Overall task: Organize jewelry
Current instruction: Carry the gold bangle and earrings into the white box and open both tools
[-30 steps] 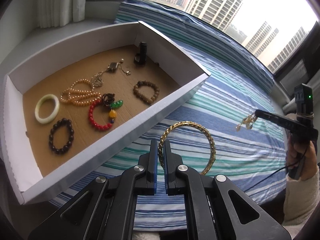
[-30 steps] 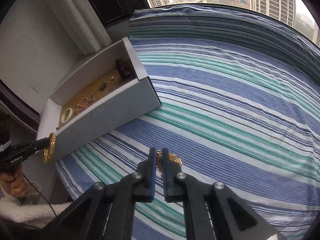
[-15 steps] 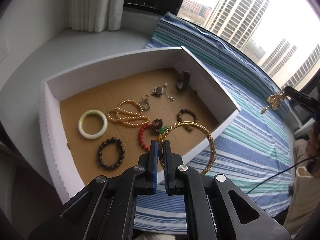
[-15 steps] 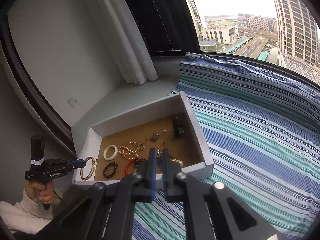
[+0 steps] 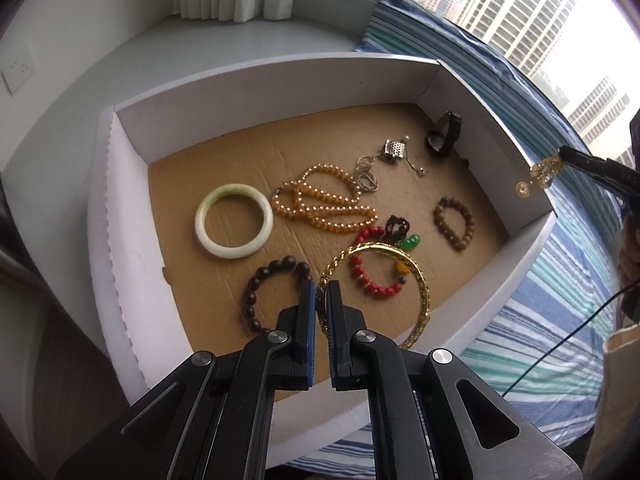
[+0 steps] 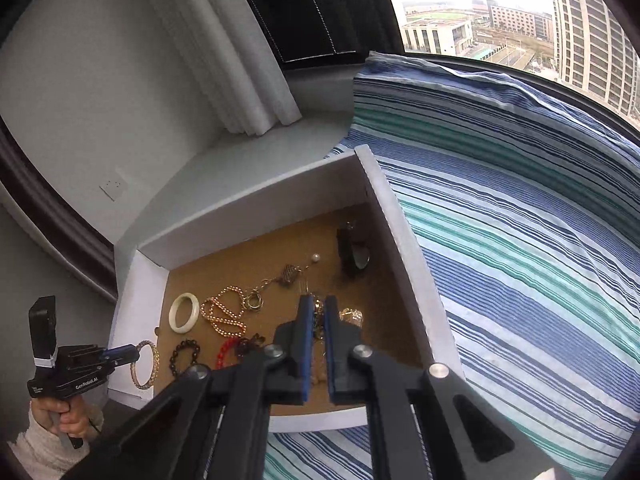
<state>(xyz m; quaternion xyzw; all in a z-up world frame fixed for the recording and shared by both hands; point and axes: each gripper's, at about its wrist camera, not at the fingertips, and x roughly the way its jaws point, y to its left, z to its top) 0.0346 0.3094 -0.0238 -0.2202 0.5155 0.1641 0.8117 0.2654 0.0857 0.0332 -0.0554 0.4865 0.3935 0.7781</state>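
Observation:
My left gripper (image 5: 320, 300) is shut on a gold bangle (image 5: 420, 292), which hangs over the near part of the white box (image 5: 280, 80), above a red bead bracelet (image 5: 372, 280). My right gripper (image 6: 316, 312) is shut on a small gold chain piece (image 6: 352, 316) over the box's right half. In the left wrist view the right gripper (image 5: 562, 154) holds that gold piece (image 5: 542, 168) above the box's right wall. The right wrist view shows the left gripper (image 6: 136, 354) with the bangle (image 6: 146, 364) at the box's near-left corner.
On the box's cardboard floor lie a jade bangle (image 5: 234, 220), an amber bead necklace (image 5: 320, 204), a dark bead bracelet (image 5: 260, 292), a brown bead bracelet (image 5: 454, 222), a silver chain (image 5: 394, 150) and a dark watch (image 5: 444, 136). A striped bedspread (image 6: 520, 240) spreads to the right; a curtain (image 6: 240, 60) hangs behind.
Both grippers have travelled from over the striped bedspread to over the box, each still shut on its gold piece. The bangle now hangs above the box floor.

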